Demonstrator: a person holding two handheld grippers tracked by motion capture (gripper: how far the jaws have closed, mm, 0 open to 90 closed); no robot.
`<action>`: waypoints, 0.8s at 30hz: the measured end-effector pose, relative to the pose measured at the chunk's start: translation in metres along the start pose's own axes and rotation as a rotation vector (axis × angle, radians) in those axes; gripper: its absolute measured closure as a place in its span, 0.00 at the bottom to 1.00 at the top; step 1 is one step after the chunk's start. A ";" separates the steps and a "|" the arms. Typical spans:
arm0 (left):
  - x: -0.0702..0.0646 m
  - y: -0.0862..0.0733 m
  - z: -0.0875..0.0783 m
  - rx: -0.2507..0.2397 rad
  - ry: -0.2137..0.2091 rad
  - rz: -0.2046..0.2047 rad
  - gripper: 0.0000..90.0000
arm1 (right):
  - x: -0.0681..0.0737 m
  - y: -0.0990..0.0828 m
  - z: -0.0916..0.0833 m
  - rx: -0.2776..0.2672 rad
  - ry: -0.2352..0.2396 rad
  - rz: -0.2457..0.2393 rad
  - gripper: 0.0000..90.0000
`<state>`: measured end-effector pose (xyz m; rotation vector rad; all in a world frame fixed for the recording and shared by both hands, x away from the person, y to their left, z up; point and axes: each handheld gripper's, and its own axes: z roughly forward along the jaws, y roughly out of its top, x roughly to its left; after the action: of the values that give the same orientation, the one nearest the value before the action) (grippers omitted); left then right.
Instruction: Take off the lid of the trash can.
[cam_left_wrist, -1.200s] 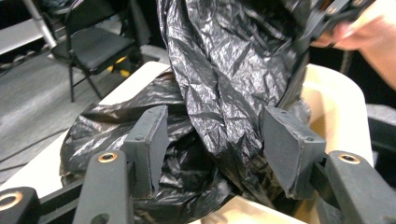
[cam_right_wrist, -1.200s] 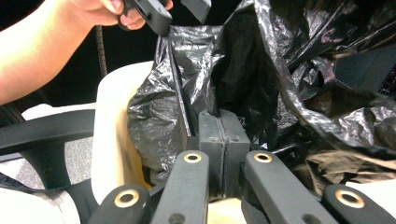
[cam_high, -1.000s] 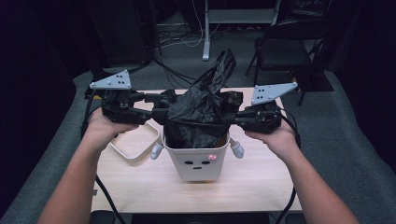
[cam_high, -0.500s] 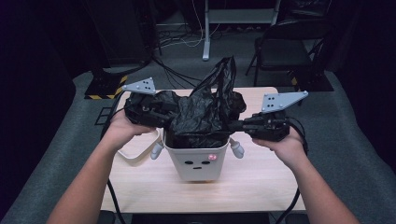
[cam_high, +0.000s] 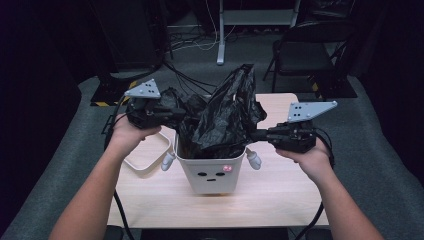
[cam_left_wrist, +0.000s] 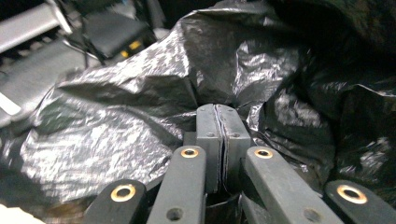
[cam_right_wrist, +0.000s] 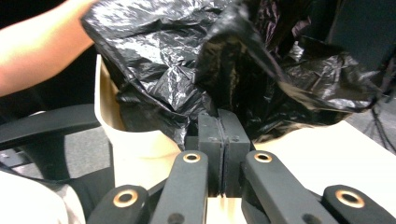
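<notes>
While both grippers pinch the black bag's edge, the white bin sits between and below them

With its jaws just having closed, the left gripper (cam_high: 172, 114) is clenched on a fold of the black bag (cam_high: 227, 117) at the bin's (cam_high: 212, 175) left rim, film caught between the pads in the left gripper view (cam_left_wrist: 219, 140); the right gripper (cam_high: 260, 135) is likewise clamped on the bag's edge at the right rim, seen in the right gripper view (cam_right_wrist: 223, 154). The bag sits partly inside the bin at the middle of the table (cam_high: 280, 195), its loose top rising in a peak above the rim. Each hand is just beside its own side of the bin, about equally near, so the bag's mouth stretches left to right between them; I judge the next move is outward and down, drawing the edges over the rim on both sides
</notes>
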<state>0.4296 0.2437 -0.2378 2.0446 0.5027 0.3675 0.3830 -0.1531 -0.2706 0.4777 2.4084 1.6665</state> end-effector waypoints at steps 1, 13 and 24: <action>0.001 0.000 -0.004 -0.013 0.012 -0.006 0.99 | -0.002 -0.001 -0.001 0.001 -0.012 -0.002 0.99; 0.010 -0.023 -0.031 -0.025 0.027 -0.050 0.99 | -0.022 -0.020 -0.009 -0.001 -0.084 0.068 0.97; -0.013 -0.012 -0.036 -0.044 -0.041 0.014 0.99 | -0.004 0.010 -0.040 -0.078 -0.170 0.034 0.61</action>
<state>0.3994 0.2697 -0.2309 2.0095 0.4520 0.3415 0.3755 -0.1863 -0.2476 0.6235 2.2180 1.6542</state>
